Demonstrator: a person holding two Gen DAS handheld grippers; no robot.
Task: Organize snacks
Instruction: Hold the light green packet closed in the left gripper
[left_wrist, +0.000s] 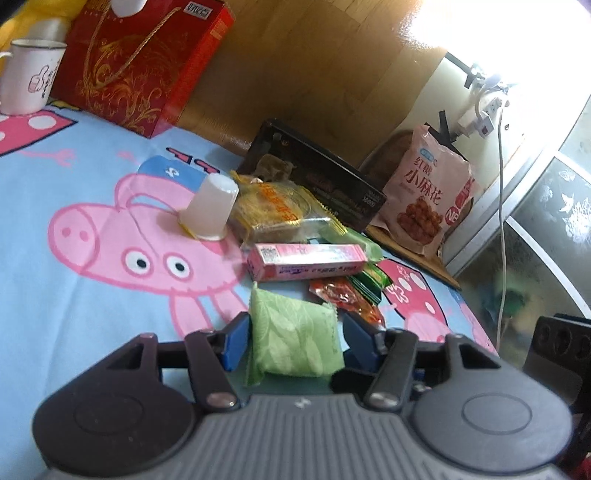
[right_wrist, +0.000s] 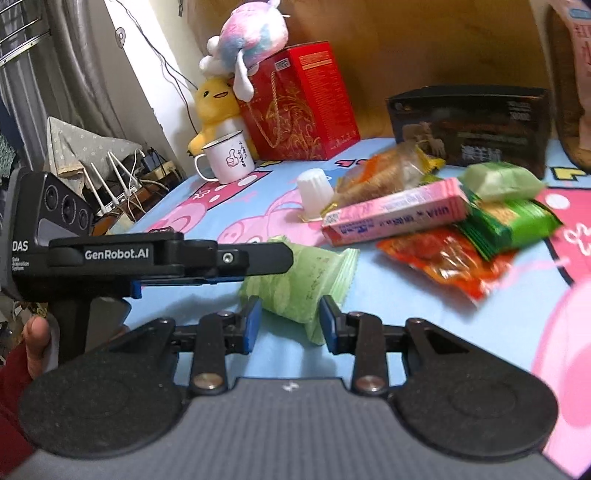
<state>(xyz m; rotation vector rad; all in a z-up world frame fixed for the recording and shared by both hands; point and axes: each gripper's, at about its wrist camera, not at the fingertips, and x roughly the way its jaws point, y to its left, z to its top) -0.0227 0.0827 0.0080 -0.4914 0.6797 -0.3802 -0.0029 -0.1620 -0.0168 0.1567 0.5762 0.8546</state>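
Observation:
A pale green leaf-print packet (left_wrist: 295, 336) (right_wrist: 295, 284) sits low over the cartoon-pig bedsheet (left_wrist: 92, 192). In the right wrist view my right gripper (right_wrist: 290, 312) is shut on the packet's near end, with both blue pads against it. My left gripper (left_wrist: 295, 321) straddles the same packet. Its left pad touches the packet and a thin gap shows at its right pad, so it stands open. From the right wrist view the left gripper (right_wrist: 290, 258) reaches in from the left above the packet. Beyond lie a pink box (left_wrist: 306, 260), a red-orange packet (left_wrist: 347, 299) and dark green packets (right_wrist: 509, 221).
A white jelly cup (left_wrist: 210, 206) and a clear-wrapped pastry (left_wrist: 273, 210) lie behind the pile. At the back stand a black box (left_wrist: 321, 177), a pink snack bag (left_wrist: 424, 192), a red gift box (left_wrist: 140, 62), a mug (right_wrist: 229, 158) and plush toys (right_wrist: 218, 99). A hand (right_wrist: 35, 343) holds the left device.

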